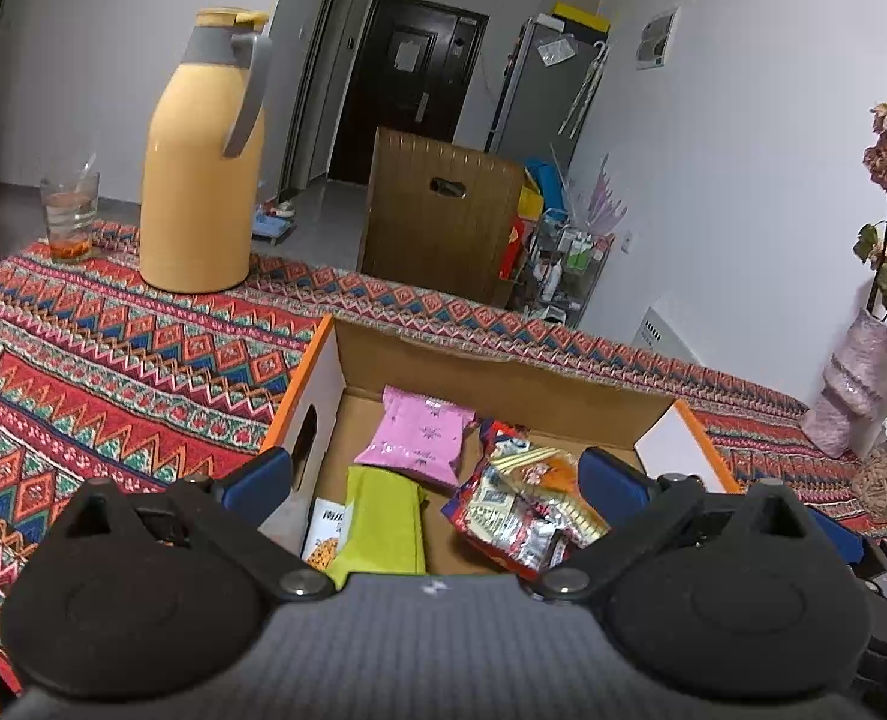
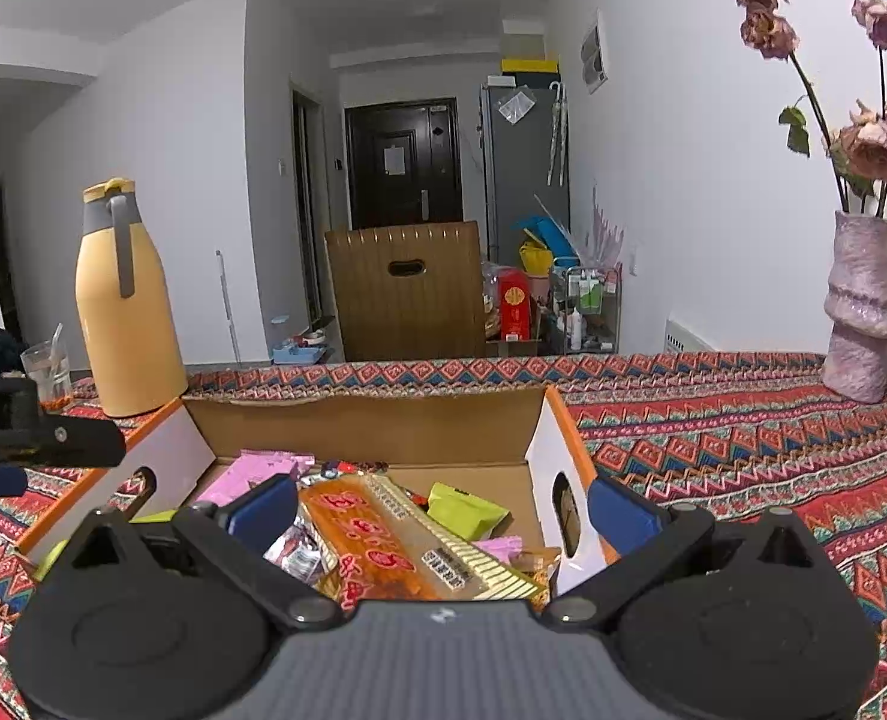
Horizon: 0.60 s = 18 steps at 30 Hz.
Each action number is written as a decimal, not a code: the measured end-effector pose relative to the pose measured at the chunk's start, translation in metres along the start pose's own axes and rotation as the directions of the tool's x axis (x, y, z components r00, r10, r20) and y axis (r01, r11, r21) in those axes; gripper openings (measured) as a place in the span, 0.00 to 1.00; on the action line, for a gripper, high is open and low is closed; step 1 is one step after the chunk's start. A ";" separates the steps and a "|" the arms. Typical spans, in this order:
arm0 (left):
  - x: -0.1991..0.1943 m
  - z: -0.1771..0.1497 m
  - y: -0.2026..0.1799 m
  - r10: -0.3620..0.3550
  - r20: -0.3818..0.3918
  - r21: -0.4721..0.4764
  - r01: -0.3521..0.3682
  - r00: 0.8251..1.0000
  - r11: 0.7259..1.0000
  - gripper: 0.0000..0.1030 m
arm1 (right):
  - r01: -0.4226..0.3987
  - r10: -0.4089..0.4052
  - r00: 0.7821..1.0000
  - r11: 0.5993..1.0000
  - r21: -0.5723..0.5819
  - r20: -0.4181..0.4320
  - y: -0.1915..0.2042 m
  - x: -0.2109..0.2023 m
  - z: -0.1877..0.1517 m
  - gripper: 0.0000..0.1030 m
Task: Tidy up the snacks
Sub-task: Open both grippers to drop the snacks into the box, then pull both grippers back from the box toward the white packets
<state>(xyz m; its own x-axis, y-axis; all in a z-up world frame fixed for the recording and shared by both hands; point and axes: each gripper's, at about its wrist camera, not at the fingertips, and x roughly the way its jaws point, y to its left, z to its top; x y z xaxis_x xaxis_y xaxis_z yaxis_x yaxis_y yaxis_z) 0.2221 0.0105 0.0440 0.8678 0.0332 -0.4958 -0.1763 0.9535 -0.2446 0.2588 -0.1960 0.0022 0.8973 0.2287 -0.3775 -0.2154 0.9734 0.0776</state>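
Below both hand-held grippers, snacks fill box.

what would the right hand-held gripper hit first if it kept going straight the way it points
Most likely the long orange snack pack lying in the cardboard box. The right hand-held gripper stands open, angled down over it. Depth is unclear, so this is a judgement.

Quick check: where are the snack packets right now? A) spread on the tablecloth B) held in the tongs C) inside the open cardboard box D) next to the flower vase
C: the pink packet, green packet and orange packet all lie inside the open cardboard box; both tongs, left and right, are open and empty.
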 end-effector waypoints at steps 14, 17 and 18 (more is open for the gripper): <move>-0.041 0.002 -0.004 -0.029 0.010 0.009 0.029 1.000 1.000 1.00 | -0.010 0.011 1.000 0.999 -0.034 0.026 0.004 -0.049 0.003 1.00; -0.050 -0.003 -0.001 -0.032 0.003 0.018 0.032 0.999 0.999 1.00 | -0.013 0.014 1.000 0.999 -0.037 0.022 0.004 -0.060 -0.002 1.00; -0.053 -0.005 0.000 -0.033 0.001 0.021 0.033 0.999 0.999 1.00 | -0.015 0.016 1.000 0.999 -0.038 0.020 0.004 -0.064 -0.004 1.00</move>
<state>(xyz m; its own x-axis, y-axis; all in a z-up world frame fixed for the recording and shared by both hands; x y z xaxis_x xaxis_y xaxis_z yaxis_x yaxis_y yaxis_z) 0.1734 0.0070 0.0663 0.8736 0.0020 -0.4867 -0.1379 0.9600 -0.2436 0.1985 -0.2067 0.0231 0.9013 0.2441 -0.3578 -0.2432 0.9688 0.0481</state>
